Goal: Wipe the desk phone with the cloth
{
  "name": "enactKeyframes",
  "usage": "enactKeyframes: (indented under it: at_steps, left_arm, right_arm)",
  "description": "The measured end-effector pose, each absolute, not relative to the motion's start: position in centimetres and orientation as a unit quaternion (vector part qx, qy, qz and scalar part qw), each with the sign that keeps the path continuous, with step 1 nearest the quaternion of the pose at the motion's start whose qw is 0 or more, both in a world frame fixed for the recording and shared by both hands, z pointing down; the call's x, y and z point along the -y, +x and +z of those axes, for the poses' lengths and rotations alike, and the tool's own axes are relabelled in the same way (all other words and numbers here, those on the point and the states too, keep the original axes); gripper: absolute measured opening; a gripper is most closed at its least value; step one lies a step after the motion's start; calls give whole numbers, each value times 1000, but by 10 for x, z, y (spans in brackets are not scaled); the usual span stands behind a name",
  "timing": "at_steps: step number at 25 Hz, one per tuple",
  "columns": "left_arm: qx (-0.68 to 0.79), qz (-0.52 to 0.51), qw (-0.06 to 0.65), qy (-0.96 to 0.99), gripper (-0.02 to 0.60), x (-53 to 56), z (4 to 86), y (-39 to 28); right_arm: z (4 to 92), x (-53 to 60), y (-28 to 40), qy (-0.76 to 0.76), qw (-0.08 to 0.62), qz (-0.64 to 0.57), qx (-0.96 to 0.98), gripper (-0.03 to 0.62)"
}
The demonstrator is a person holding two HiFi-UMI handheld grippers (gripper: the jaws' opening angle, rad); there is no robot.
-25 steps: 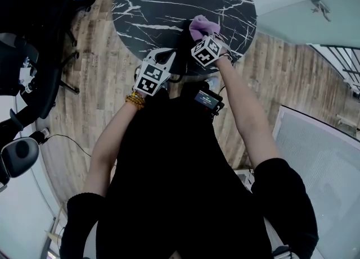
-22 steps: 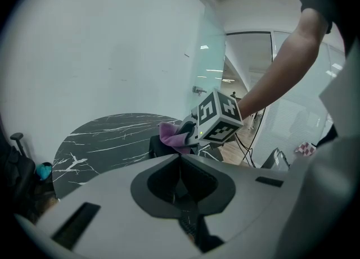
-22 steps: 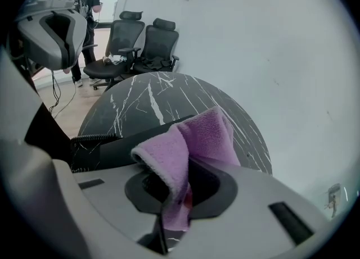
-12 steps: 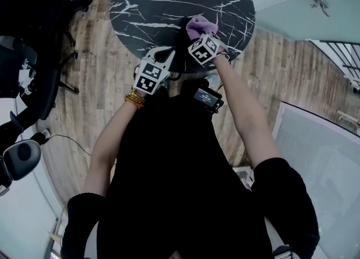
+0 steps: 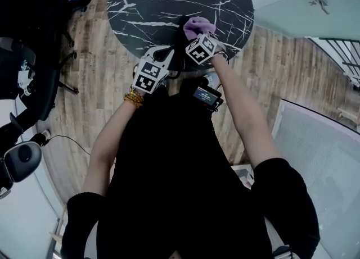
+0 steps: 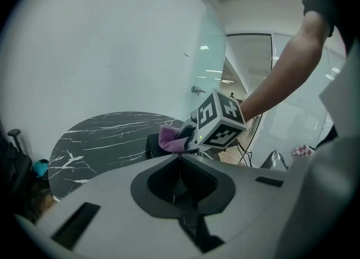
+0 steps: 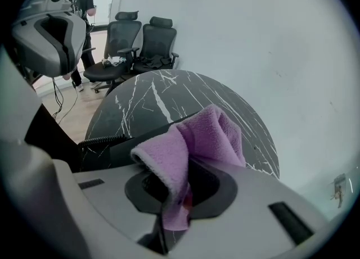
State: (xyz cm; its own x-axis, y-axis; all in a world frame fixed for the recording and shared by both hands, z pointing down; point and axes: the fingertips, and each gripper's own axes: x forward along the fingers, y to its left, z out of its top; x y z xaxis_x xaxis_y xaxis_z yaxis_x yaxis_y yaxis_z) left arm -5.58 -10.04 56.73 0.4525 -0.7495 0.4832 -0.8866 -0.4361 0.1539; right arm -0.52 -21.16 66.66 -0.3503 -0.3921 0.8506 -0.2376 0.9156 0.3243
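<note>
a: what is moving?
b: right gripper (image 7: 179, 199), clenching the cloth (image 7: 209, 133), is edging toward the left gripper (image 6: 179, 158), clenched empty.
a: the desk phone (image 7: 112, 150)?
b: sitting just beneath the cloth; wiping is likely progressing.

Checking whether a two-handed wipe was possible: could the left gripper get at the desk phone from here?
Probably yes. The left gripper, shut and empty, points toward the desk phone with only open air between them. The right gripper, clamping the cloth, covers only part of the phone.
</note>
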Motion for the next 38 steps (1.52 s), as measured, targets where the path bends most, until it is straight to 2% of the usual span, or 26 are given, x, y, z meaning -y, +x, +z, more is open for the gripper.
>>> enactKeyframes:
  at_steps: [38]
  left_arm:
    - [489, 176, 214, 827, 18, 104, 576, -60]
  right_arm:
    - [683, 173, -2, 193, 551, -49, 810, 58]
